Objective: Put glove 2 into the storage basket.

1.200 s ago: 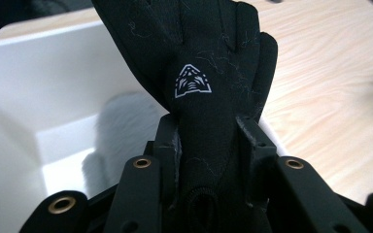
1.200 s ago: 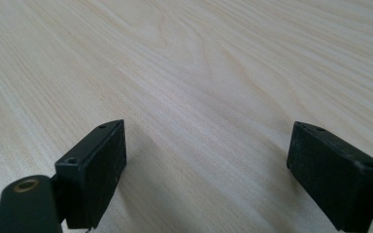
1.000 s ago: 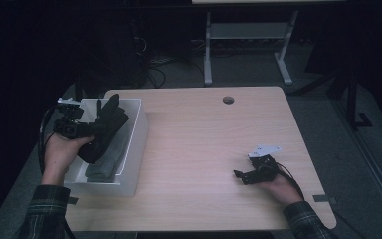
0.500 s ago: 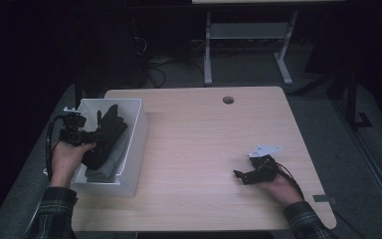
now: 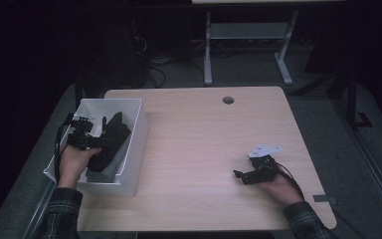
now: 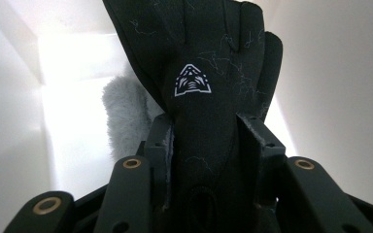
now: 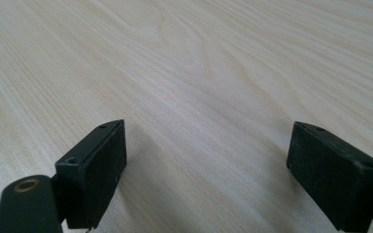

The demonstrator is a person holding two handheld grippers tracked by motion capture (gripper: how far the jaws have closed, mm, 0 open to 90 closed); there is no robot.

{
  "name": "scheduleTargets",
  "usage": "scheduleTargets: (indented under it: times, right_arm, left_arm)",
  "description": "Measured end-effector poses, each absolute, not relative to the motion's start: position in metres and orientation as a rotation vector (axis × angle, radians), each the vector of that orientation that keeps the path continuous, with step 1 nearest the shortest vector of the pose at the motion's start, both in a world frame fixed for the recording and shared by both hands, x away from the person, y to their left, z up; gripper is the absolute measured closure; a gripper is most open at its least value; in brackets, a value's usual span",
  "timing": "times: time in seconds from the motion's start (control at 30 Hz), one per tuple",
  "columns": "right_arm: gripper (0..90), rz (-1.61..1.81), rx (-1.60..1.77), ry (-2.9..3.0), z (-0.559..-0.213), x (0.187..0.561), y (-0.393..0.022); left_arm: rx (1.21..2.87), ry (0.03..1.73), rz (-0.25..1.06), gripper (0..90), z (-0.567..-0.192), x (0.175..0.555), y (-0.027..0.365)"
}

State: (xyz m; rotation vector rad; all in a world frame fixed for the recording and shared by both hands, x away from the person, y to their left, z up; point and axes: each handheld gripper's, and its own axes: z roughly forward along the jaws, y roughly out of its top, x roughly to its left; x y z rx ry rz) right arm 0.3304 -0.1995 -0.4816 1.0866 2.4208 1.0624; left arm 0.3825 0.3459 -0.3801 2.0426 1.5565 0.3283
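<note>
A black glove (image 5: 111, 140) with a white emblem (image 6: 192, 81) hangs inside the white bin (image 5: 136, 142) at the table's left. My left gripper (image 5: 101, 142) is down in the bin, its pads (image 6: 161, 145) on either side of the glove's cuff and touching it. The jaws have just been opening, with the glove still between them. A grey fuzzy item (image 6: 124, 115) lies behind the glove in the bin. My right gripper (image 5: 238, 175) rests on the wooden table (image 5: 204, 134) at the right, open (image 7: 206, 162), with nothing between its pads (image 7: 100, 158).
The bin's white walls (image 6: 330, 97) close in around the left gripper. A round cable hole (image 5: 228, 100) sits near the table's far edge. A desk frame and cables stand on the dark floor beyond the table.
My left hand has come down with the glove, from above the bin's rim to inside it. The right hand and gripper have stayed where they were.
</note>
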Motion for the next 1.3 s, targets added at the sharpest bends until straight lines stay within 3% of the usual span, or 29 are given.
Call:
scheduleTargets:
  times: [0.23,0.53,0.7,1.3]
  right_arm:
    - [14.4,1.062,1.087,2.42,-0.482,0.33,-0.2]
    - [14.4,1.063,1.088,2.42,-0.482,0.33,-0.2]
    - [14.4,1.063,1.089,2.42,-0.482,0.33,-0.2]
    - [14.4,1.063,1.088,2.418,-0.482,0.33,-0.2]
  left_arm:
    - [2.084,1.55,0.338,56.2,-0.383,0.384,0.34]
    - [2.082,1.529,0.389,33.1,-0.368,0.387,0.342]
    - [2.076,1.512,0.421,25.1,-0.36,0.387,0.344]
    - [2.08,1.343,0.399,23.8,-0.326,0.39,0.315]
